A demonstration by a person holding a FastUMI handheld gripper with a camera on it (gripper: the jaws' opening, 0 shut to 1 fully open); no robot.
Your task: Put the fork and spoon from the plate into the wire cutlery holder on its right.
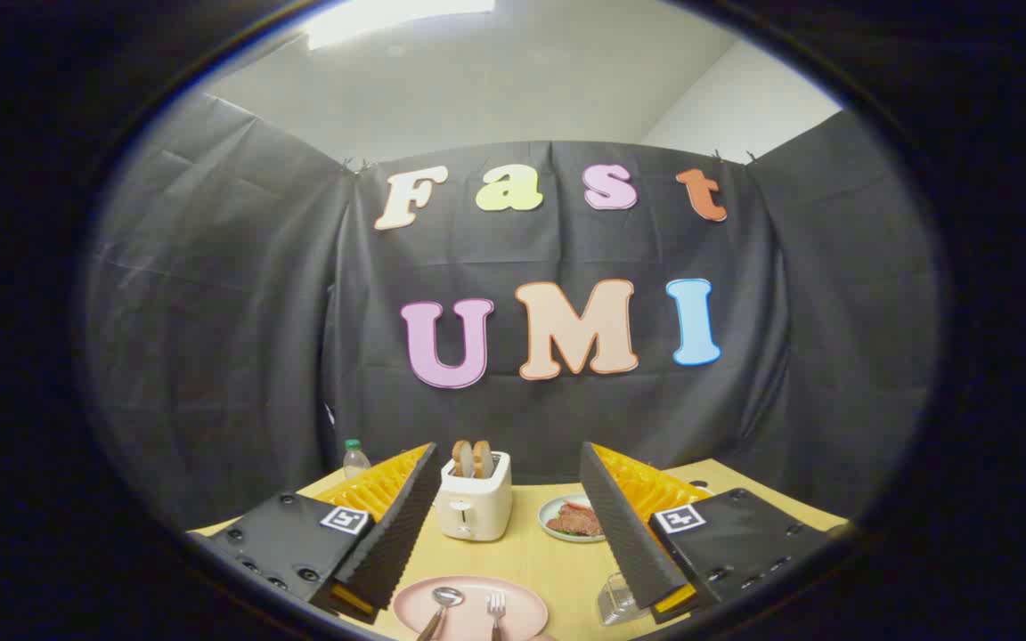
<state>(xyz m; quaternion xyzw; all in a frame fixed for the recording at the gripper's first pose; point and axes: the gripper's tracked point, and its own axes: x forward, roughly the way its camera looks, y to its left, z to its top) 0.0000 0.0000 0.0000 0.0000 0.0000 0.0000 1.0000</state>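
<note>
A pink plate [470,598] lies on the wooden table low between my fingers. On it rest a spoon [442,605] at the left and a fork [496,611] at the right, heads pointing away from me. The wire cutlery holder [617,599] stands right of the plate, partly hidden behind my right finger. My gripper [510,525] hangs above the table, open wide, nothing between its fingers.
A white toaster [475,503] with two bread slices stands beyond the plate. A small plate of meat [571,518] sits to its right. A bottle with a green cap [354,458] stands at the table's back left, by the black cloth wall.
</note>
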